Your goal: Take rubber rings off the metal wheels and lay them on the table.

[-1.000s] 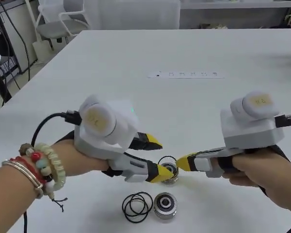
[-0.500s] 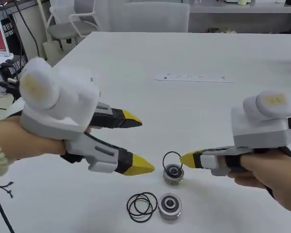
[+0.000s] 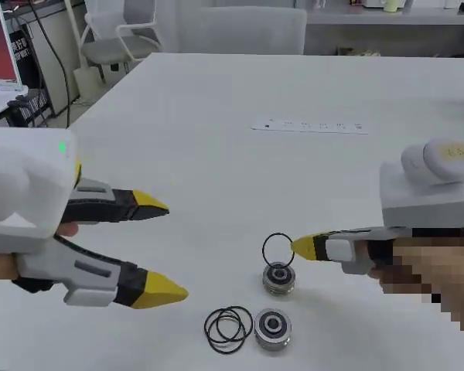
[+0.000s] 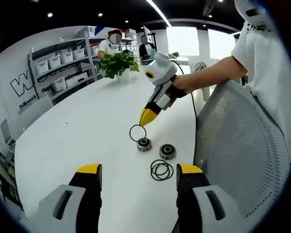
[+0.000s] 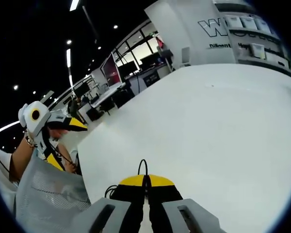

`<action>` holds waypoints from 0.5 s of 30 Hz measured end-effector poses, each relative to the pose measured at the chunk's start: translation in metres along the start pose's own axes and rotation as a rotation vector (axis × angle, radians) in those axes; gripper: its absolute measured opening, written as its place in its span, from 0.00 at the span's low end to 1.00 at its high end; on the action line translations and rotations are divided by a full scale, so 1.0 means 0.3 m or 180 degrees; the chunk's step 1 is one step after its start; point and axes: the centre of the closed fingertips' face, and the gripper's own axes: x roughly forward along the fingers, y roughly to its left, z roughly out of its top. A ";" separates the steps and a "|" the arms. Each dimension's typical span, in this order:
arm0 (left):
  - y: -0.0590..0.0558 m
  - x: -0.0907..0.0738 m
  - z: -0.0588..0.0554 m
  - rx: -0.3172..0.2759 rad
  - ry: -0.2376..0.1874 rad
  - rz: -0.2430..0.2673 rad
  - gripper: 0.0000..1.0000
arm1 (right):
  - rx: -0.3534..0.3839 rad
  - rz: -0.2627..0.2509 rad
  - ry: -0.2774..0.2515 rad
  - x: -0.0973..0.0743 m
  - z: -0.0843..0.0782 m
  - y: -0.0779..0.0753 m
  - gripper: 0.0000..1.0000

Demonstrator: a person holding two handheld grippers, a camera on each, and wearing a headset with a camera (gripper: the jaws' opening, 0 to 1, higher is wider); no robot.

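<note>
Nearest: loose rubber rings (image 3: 228, 326) lie on table (image 3: 216, 116) beside 1 metal wheel (image 3: 272, 328). Behind, right hand-held gripper (image 3: 301, 247) pinches ring (image 3: 277, 249) upright over 2nd wheel (image 3: 278, 278). Left hand-held gripper (image 3: 174, 250) gapes empty. Step: pull-off. Next, likely: lay ring beside loose ones.

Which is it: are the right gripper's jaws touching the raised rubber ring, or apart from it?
Touching. The right gripper view shows the right gripper shut with the rubber ring pinched between its jaws.
</note>
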 end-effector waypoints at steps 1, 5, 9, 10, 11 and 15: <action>-0.001 -0.005 -0.012 -0.0031 0.0007 0.0021 0.61 | -0.0002 0.0007 -0.0004 -0.001 0.002 0.003 0.00; -0.014 -0.015 -0.048 -0.0108 0.0007 0.0045 0.61 | -0.0050 0.0038 -0.0001 -0.003 0.009 0.022 0.00; -0.042 -0.012 -0.082 -0.0171 0.0040 0.0021 0.64 | -0.0101 0.0068 -0.0003 -0.005 0.016 0.041 0.00; -0.050 -0.009 -0.093 -0.0179 0.0057 0.0017 0.65 | -0.0109 0.0078 -0.0006 -0.005 0.018 0.046 0.00; -0.053 -0.008 -0.097 -0.0183 0.0064 0.0014 0.65 | -0.0116 0.0098 -0.0011 -0.006 0.022 0.055 0.00; -0.076 -0.001 -0.131 -0.0230 0.0129 -0.0003 0.66 | -0.0135 0.0162 -0.0024 -0.007 0.031 0.083 0.00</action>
